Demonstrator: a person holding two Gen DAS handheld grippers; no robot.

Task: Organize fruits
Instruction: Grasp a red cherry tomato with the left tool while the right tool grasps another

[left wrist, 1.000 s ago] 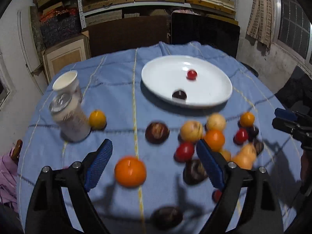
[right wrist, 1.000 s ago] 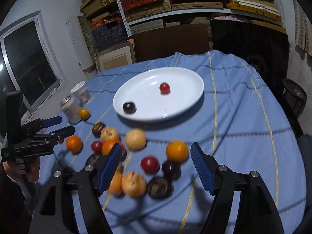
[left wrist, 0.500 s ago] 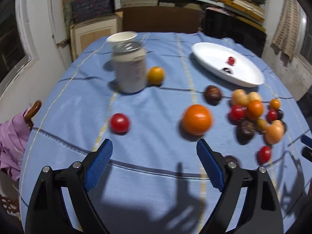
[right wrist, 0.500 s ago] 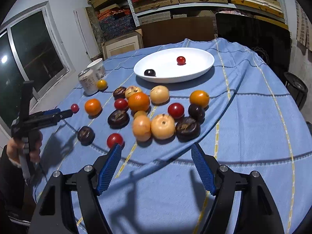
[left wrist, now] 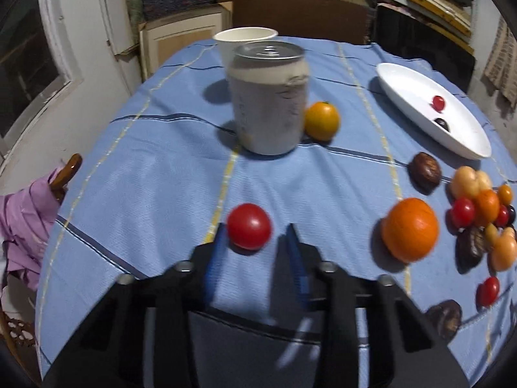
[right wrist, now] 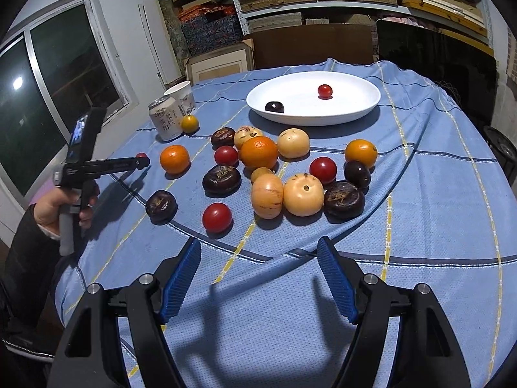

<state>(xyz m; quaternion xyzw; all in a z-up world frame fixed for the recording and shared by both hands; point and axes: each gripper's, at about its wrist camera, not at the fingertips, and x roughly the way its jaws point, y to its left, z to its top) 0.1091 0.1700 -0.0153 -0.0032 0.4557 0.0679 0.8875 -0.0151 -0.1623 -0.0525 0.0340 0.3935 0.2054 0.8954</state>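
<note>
Tomato (left wrist: 248, 230) seemingly pinched by left claw (left wrist: 255, 231).

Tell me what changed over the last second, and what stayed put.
The left gripper swung left from the fruit pile to the lone red tomato, and its jaws have just closed around it. The right gripper backed off, still open and empty. The plate keeps its two fruits.

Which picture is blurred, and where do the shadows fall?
Left wrist view: motion blur smears the drink can and paper cup. Right wrist view: sharp; tongs shadows fall on the blue tablecloth near the bottom; fisheye bends the shelves.
</note>
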